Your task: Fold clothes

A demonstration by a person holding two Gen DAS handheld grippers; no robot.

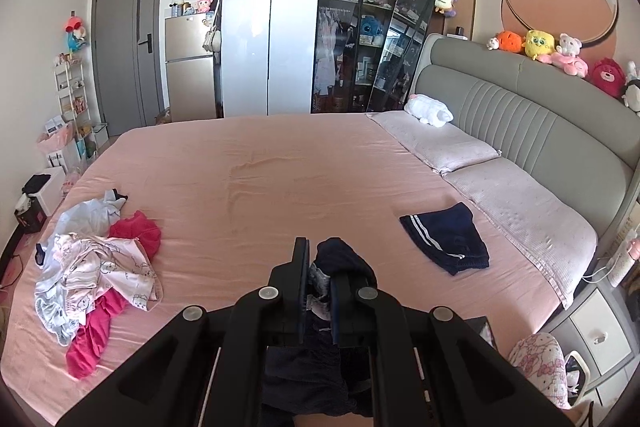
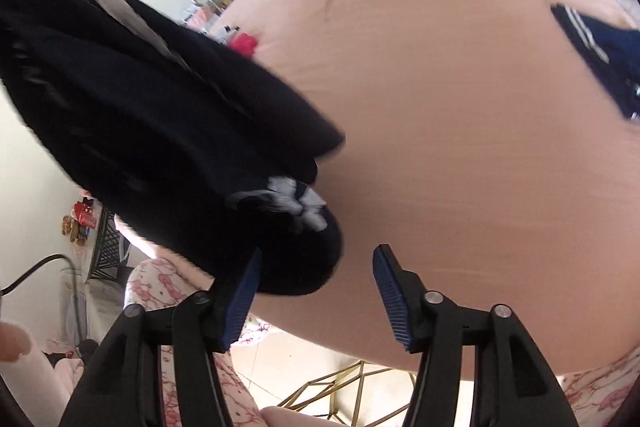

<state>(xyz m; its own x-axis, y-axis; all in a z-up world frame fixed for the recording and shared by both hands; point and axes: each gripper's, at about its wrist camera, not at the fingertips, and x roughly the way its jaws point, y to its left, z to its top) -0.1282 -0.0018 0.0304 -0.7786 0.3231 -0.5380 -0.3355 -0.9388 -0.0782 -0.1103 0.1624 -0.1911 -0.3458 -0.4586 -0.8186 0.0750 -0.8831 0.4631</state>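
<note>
My left tongs are clamped on a dark navy garment. A bunch of the cloth pokes up between the two black fingers, and the rest hangs down below them at the near edge of the bed. The same dark navy garment fills the left of my right wrist view, draped and blurred, with a small white print near its lower end.

My right tongs stand apart with their blue ribbed pads showing. The garment's rounded lower end lies against the left pad, but the right pad is clear of it, so nothing is pinched there.

The wide bed with a smooth pink sheet stretches away from me. On its right side, near two pale pink pillows, lies a folded pair of navy shorts with white stripes. On the near left of the bed sits a loose heap of unfolded clothes, in white printed, pale blue and bright pink fabrics. A grey padded headboard runs along the right, with plush toys lined on top.
</note>
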